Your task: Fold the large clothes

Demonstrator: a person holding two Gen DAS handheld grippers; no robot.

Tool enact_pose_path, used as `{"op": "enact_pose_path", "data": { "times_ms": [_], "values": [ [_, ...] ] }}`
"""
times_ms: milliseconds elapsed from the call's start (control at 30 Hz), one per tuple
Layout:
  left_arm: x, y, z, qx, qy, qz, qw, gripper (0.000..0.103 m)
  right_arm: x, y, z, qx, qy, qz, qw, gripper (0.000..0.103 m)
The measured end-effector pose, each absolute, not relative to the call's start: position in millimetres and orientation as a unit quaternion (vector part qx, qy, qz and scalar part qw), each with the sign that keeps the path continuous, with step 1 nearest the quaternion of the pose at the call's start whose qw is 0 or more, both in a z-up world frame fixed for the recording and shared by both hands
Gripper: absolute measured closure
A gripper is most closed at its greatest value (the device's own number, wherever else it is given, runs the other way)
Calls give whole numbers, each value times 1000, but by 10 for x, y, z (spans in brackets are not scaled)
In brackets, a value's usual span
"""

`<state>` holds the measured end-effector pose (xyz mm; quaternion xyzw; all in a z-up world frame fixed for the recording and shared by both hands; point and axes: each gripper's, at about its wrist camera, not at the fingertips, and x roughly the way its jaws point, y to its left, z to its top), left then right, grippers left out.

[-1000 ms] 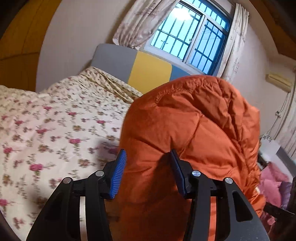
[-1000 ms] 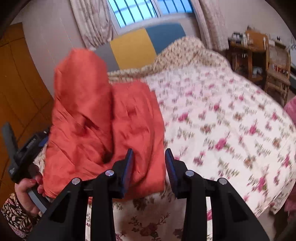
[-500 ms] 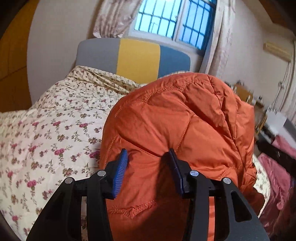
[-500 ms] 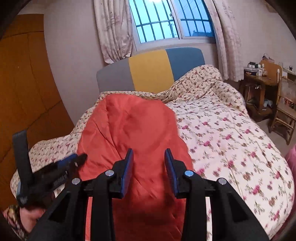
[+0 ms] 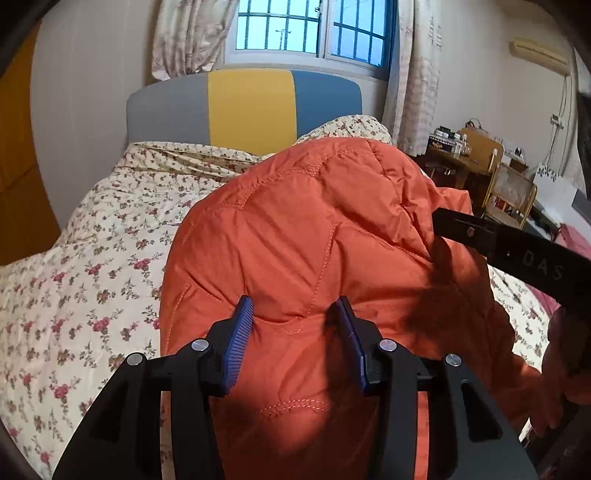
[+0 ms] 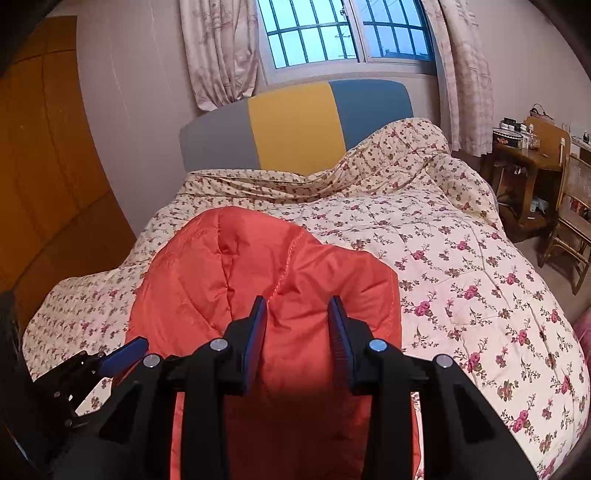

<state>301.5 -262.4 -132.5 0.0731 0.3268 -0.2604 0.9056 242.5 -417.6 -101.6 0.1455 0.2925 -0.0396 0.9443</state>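
A puffy orange quilted jacket (image 5: pixel 325 251) is bunched between the two hand-held grippers, lifted above a bed covered with a cream quilt printed with small red flowers (image 6: pixel 461 266). The landmark here is the bed's padded headboard in grey, yellow and blue panels (image 6: pixel 295 125); the jacket hangs at the end of the bed away from it, nearer the cameras, with its rounded top edge rising in front of the quilt.

The left gripper (image 5: pixel 295 332) has its blue ribbed pads set at a middling width, pressed into a thick fold of the jacket — the padded cloth bulges up between and over them. The right gripper (image 6: pixel 297 332) grips the same way, its blue pads pinching a fold of the orange cloth at a similar narrow-to-middling width. In the left wrist view, the black body of the right gripper crosses the right edge, touching the jacket's far side. In the right wrist view, the left gripper's blue pad shows at the lower left, just beside the jacket's edge.

Above the headboard is a barred window (image 6: pixel 343 33) flanked by pale patterned curtains (image 6: pixel 221 55). To the right of the headboard stands a wooden desk (image 6: pixel 524 162) with small items on top — too small to tell apart — and a wooden chair (image 6: pixel 572 221) beside it.
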Motion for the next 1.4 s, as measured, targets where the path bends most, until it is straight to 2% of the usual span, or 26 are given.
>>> {"op": "enact_pose_path", "data": {
  "times_ms": [300, 533, 833, 1000, 1067, 1200, 1400],
  "values": [
    [2947, -2711, -1411, 86, 316, -262, 908, 58, 2506, -4155, -993, 129, 282, -30, 950, 68],
    [2911, -2742, -1459, 87, 309, -264, 910, 57, 2696, -4310, -1292, 142, 308, -36, 940, 70],
    [2825, -2869, -1504, 94, 293, -288, 907, 39, 2730, -4402, -1548, 140, 316, -47, 937, 70],
    [2828, -2635, -1385, -4, 295, -330, 897, 32, 2820, -4473, -1754, 141, 329, -58, 932, 71],
    [2861, -2519, -1279, -50, 291, -321, 900, 23, 2855, -4546, -1853, 155, 335, -62, 927, 71],
    [3063, -2479, -1057, -78, 280, -260, 921, 21, 2845, -4720, -2030, 202, 342, -61, 916, 71],
    [3597, -2931, -1184, 31, 350, -199, 915, 21, 2854, -4605, -2026, 177, 351, -60, 918, 71]
  ]
}}
